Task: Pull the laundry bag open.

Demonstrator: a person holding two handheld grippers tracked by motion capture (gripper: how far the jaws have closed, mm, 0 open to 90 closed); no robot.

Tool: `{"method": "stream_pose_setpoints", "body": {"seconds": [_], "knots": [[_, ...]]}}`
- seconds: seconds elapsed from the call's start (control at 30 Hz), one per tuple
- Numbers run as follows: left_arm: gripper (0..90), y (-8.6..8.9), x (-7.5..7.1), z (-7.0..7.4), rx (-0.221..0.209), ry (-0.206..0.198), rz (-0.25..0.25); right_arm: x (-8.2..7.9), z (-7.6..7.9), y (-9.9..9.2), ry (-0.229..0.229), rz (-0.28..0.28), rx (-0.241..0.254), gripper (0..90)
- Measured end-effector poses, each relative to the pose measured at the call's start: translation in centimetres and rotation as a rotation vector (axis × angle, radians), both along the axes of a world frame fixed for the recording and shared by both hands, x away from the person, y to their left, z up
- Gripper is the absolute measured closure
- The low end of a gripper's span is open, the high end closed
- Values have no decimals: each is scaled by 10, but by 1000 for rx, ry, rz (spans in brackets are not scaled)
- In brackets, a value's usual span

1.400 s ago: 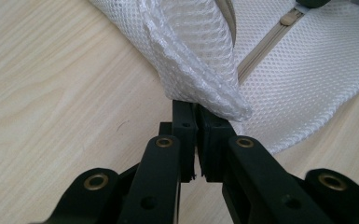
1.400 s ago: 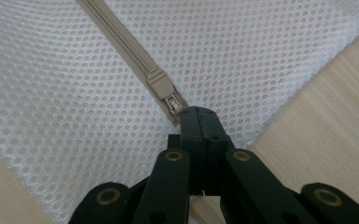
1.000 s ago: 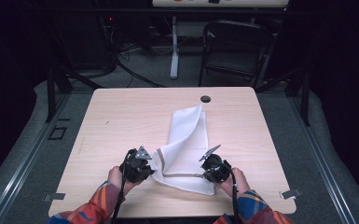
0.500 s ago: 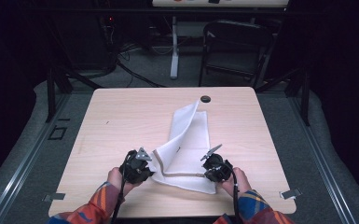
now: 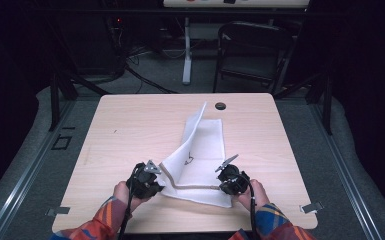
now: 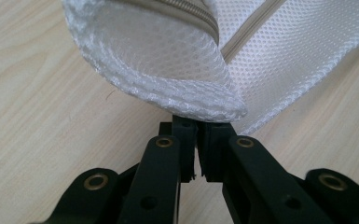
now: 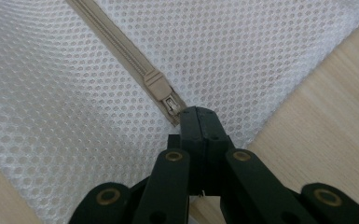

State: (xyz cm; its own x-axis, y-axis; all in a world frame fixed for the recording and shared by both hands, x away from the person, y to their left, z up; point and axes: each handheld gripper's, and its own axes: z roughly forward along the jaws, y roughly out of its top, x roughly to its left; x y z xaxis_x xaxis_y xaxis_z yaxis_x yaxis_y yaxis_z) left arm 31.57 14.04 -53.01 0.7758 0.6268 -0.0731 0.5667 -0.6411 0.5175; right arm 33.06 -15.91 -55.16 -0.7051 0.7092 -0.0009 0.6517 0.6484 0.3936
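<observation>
Hands are resting low at the worktop's (image 5: 130, 130) near edge, each holding a gripper level. The left gripper (image 6: 198, 122) is pinching a corner of the white mesh bag (image 5: 200, 150), jaws pressed together on its edge. The right gripper (image 7: 196, 116) is pinching the zipper pull (image 7: 172, 103) at the bag's beige zipper (image 7: 121, 49). The bag is lying mid-worktop, one flap lifted.

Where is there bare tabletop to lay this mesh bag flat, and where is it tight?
The widest bare patch is the left half of the table, from the mesh bag out to the left edge. A narrower strip runs between the bag and the right edge. It is crowded at the near edge, where the left gripper and right gripper pinch the bag.
</observation>
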Motion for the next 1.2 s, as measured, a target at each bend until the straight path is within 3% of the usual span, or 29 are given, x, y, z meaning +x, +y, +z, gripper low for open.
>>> {"method": "stream_pose_setpoints", "body": {"seconds": [0.37, 0.4, 0.67, 1.03, 1.2], "knots": [[864, 1, -2, -1, 7, 21, -1, 0, 0, 0, -1, -1, 4, 900], [865, 1, -2, -2, 9, 24, 0, -1, -2, 0, -7, -14, 22, 900], [864, 1, -2, -5, 10, 57, 0, 0, 0, 0, -1, -6, -3, 900], [861, -1, -2, -7, 5, 70, -21, 0, 1, -3, 4, -10, -24, 900], [848, -2, -2, -7, -6, 75, -30, 3, 0, -8, 4, -10, 1, 900]]}}
